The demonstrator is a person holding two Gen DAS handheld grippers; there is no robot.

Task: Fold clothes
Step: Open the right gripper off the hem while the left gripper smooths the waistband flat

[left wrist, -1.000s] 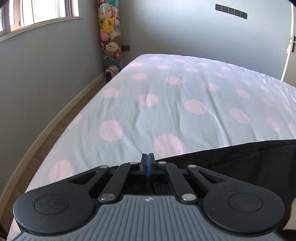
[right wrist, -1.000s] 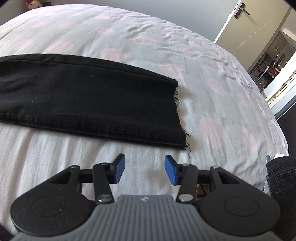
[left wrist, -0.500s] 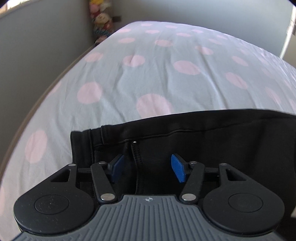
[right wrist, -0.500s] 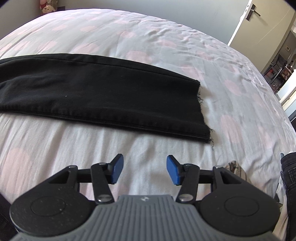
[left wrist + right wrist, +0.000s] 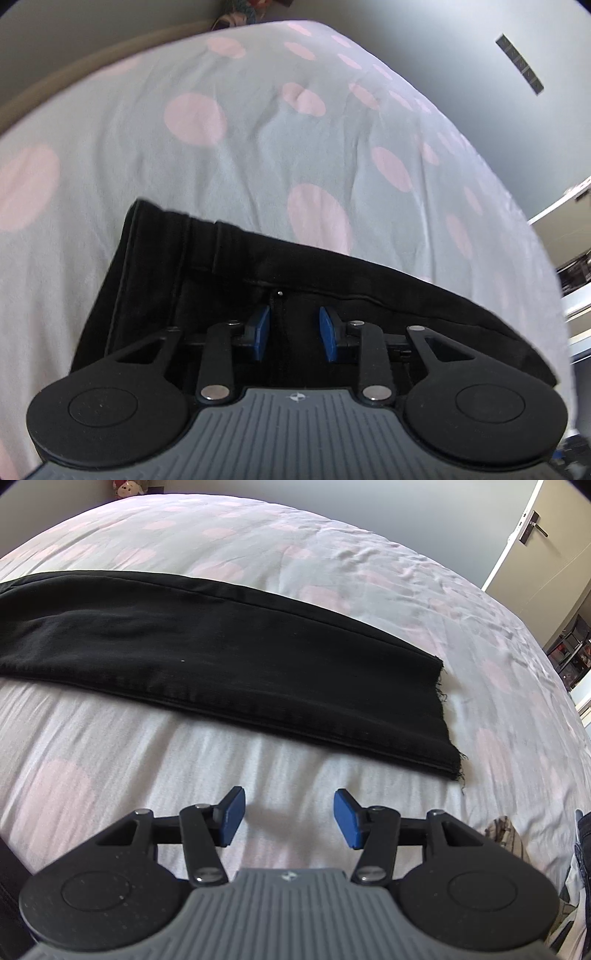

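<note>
While its jaws are closing, the left hand-held gripper (image 5: 293, 332) straddles the waist of the black trousers (image 5: 332, 295) on the bed (image 5: 258, 147), not yet pinching. Ahead of the right hand-held gripper (image 5: 288, 821), which hangs empty with jaws apart, lies the frayed trouser leg (image 5: 258, 672).

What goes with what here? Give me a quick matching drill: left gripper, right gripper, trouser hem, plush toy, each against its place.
Things:
1. left gripper
2. right gripper
3. frayed hem of the black trousers
4. plush toy

Places:
A. over bare spotted sheet, short of the cloth
B. far corner beyond the bed
C. over the waist end, jaws closing
D. ahead and right of the right gripper

Pairs: 1-C, 2-A, 3-D, 4-B
</note>
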